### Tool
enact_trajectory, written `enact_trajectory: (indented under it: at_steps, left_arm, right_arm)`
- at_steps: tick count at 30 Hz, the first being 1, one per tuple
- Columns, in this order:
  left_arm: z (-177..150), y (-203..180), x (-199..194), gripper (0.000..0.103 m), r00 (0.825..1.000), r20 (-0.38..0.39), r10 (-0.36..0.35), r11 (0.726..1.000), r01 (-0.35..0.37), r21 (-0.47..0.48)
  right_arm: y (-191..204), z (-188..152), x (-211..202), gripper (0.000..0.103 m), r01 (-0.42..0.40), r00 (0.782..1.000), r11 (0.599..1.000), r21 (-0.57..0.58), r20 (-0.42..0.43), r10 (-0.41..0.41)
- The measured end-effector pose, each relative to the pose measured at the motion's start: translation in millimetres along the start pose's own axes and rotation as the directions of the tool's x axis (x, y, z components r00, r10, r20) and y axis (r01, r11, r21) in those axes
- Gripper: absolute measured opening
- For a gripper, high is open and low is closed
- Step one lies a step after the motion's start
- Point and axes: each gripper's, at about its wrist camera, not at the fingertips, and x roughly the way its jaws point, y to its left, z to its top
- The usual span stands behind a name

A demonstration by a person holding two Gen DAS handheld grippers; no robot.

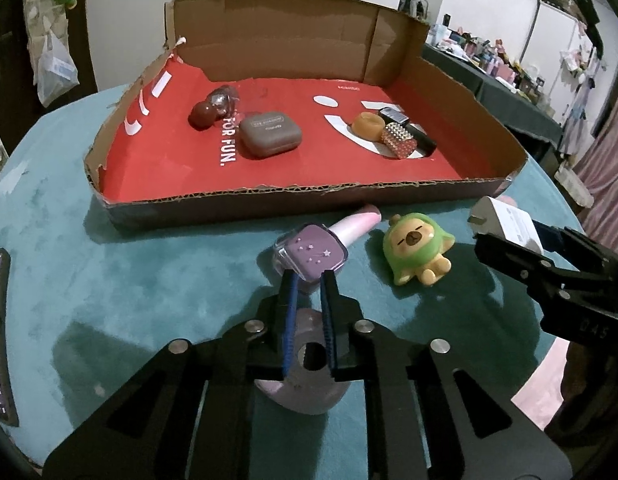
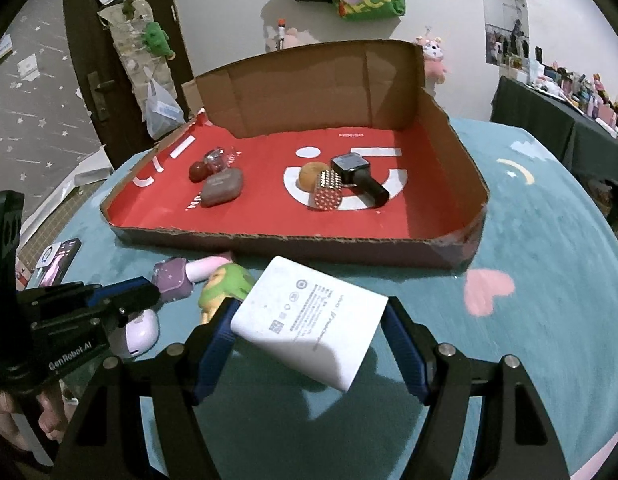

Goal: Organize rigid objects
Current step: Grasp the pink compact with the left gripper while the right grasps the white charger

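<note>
Left wrist view shows my left tongs narrowed to a small gap, their tips at the near edge of the purple nail polish bottle, which lies on its side on the teal surface with its pink cap pointing at the cardboard tray. I cannot tell whether the pads actually press the bottle. Just beside it lies a green-hooded capybara figure. A pale lilac object sits under the tongs, close to the surface's near edge.

From the right wrist view, my right tongs hold a white charger block between the blue pads, tilted and lifted above the surface, in front of the tray's near wall. Inside the red-lined tray rest a grey case, a dark red ball, an orange round piece, a studded cylinder and a black watch. A phone lies near the surface's left edge.
</note>
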Motion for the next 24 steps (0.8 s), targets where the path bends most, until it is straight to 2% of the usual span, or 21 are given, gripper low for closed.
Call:
enact_trajectory:
  at_steps: [4, 5, 6, 7, 13, 21, 23, 24]
  left_arm:
    - [1, -2, 7, 0.024, 1.000, -0.017, 0.011, 1.000, -0.010, 0.023]
    - [1, -2, 9, 0.027, 1.000, -0.023, 0.002, 1.000, -0.002, 0.023]
    - [1, 1, 13, 0.035, 0.999, -0.035, -0.013, 1.000, 0.014, 0.014]
    - [0, 5, 15, 0.037, 0.999, -0.037, -0.036, 0.999, 0.035, -0.005]
    - [0, 21, 13, 0.030, 0.993, -0.024, -0.115, 0.992, 0.113, -0.064]
    - [-12, 23, 2, 0.030, 0.990, -0.010, -0.140, 0.989, 0.139, -0.055]
    - [-15, 23, 0, 0.034, 0.989, -0.014, -0.145, 0.988, 0.144, -0.052]
    - [-17, 24, -2, 0.044, 0.988, -0.012, -0.151, 0.987, 0.151, -0.052]
  right_arm:
    - [-2, 0, -1, 0.074, 0.000, 1.000, 1.000, 0.005, 0.001, 0.000]
    - [-3, 0, -1, 0.074, 0.000, 1.000, 1.000, 0.005, 0.003, 0.000]
    - [-3, 0, -1, 0.074, 0.000, 1.000, 1.000, 0.006, 0.003, 0.000]
    - [-3, -1, -1, 0.074, 0.001, 1.000, 1.000, 0.008, 0.001, -0.001]
    - [-2, -1, 1, 0.074, -0.005, 1.000, 1.000, 0.009, -0.008, 0.005]
    - [-2, -1, 2, 0.074, -0.016, 1.000, 1.000, 0.007, -0.012, 0.016]
    - [-2, -1, 3, 0.074, -0.018, 1.000, 1.000, 0.008, -0.017, 0.019]
    - [-1, -1, 3, 0.074, -0.022, 1.000, 1.000, 0.009, -0.019, 0.022]
